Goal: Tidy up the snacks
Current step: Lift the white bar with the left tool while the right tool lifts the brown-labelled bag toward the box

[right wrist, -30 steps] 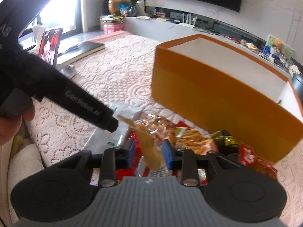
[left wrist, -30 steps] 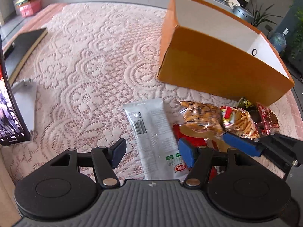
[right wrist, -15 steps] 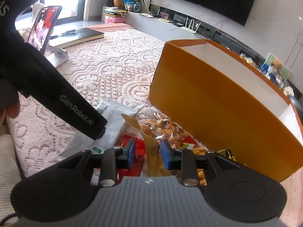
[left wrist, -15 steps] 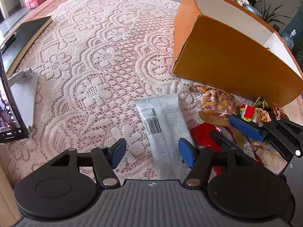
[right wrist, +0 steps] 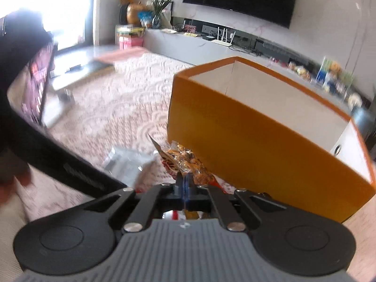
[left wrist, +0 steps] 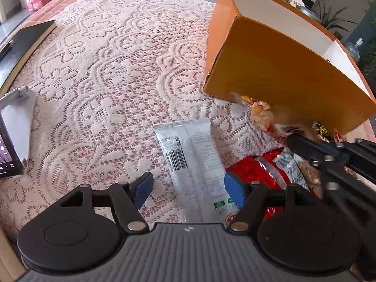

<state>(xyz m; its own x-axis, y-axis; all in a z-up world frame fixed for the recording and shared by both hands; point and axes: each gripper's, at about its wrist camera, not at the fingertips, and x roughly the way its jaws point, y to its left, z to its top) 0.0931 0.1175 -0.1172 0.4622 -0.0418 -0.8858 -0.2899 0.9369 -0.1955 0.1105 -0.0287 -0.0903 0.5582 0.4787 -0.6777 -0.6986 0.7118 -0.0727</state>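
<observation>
An open orange box (left wrist: 282,80) (right wrist: 246,145) with a white inside stands on the lace cloth. In front of it lie a white snack packet (left wrist: 190,145) (right wrist: 127,159) and a red packet (left wrist: 253,166). My left gripper (left wrist: 189,186) hovers over the near end of the white packet. Its jaws are opening, they straddle the packet, and the pads do not touch it. My right gripper (right wrist: 185,185) (left wrist: 305,145) is shut on the edge of a clear bag of orange snacks (right wrist: 185,159) (left wrist: 260,112), held up against the box's front wall.
A phone on a white stand (left wrist: 9,141) sits at the left edge, with a black notebook (left wrist: 25,40) behind it. More small wrapped snacks (left wrist: 322,129) lie by the box's near corner. The left handle (right wrist: 58,155) crosses the right wrist view.
The right jaws closed on the edge of the bag of orange snacks and lifted it off the pile toward the box. The left jaws spread a little wider over the white packet.
</observation>
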